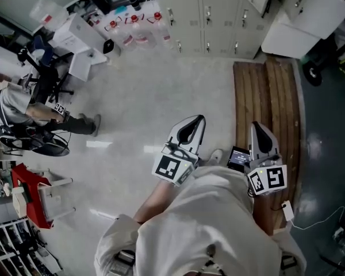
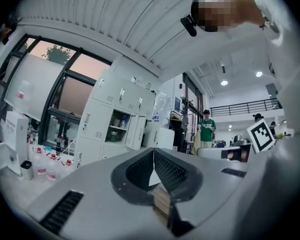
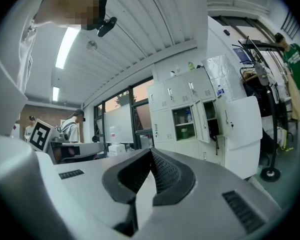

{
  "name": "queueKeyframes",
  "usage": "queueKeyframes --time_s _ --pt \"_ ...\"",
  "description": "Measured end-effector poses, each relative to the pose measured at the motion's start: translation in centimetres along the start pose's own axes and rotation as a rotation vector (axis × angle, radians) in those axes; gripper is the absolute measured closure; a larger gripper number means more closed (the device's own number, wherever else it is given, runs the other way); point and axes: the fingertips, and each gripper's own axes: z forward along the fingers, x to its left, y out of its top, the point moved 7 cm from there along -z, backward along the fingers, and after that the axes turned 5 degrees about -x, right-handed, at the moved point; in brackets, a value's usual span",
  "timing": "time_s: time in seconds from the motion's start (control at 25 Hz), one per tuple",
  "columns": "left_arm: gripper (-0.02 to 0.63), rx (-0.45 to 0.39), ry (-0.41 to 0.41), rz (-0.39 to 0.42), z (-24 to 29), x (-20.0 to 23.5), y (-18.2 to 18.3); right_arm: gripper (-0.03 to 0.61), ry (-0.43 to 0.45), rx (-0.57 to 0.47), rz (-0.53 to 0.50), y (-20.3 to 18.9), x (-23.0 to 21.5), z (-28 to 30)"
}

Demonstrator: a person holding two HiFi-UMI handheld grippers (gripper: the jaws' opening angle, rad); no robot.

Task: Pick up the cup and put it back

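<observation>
Cup cannot be found in any view, so its place cannot be told. The left gripper [image 2: 153, 156] is seen with its jaws pressed together tip to tip and nothing between them. The right gripper [image 3: 150, 156] is likewise closed on nothing. Both are held close before the person's white-clad body and tilted up toward the ceiling and the grey lockers [image 1: 207, 16]. Just beyond the right gripper a slatted wooden bench [image 1: 276, 91] is seen, with pale floor [image 1: 144, 96] beside it and red-capped bottles [image 1: 135, 30] well apart, near the lockers. The step in hand is judged to be a search before any reach. It would be done well if the grippers were lowered until the cup is in view. One pair of jaws should be opened wide before the approach, so that the cup is not knocked.
</observation>
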Motion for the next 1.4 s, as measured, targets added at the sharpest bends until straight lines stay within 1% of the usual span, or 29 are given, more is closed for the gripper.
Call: queueKeyframes --time_s 0.2,0.4,0.56,0.68,1.0,1.2,1.4 --pt "0.604 0.004 -0.001 0.014 1.1 -0.9 -0.3 0.554 0.004 -0.015 0.005 0.0 -1.6 -0.5" --pt "0.604 0.003 -0.012 0.028 3.0 -2.5 -0.9 0.552 0.017 -0.014 -0.012 0.0 -3.7 -0.9" --pt "0.604 0.006 -0.016 0.013 3.4 -3.9 -1.9 0.552 0.042 -0.005 -0.003 -0.7 -4.4 -1.4" --pt "0.604 0.011 -0.011 0.012 4.4 -4.1 -2.1 0.552 0.050 0.002 0.008 -0.5 -5.3 -1.2" --pt "0.604 -0.007 0.033 -0.001 6.3 -0.8 -1.9 0.552 0.035 0.003 0.024 -0.4 -6.7 2.1" --pt "0.604 0.003 0.023 -0.010 8.8 2.9 -2.2 0.552 0.013 0.016 0.029 -1.1 -7.3 6.2" --pt "0.604 -0.043 -0.007 -0.006 13.1 7.1 -1.1 0.551 0.027 0.042 -0.003 -0.4 -8.2 11.6"
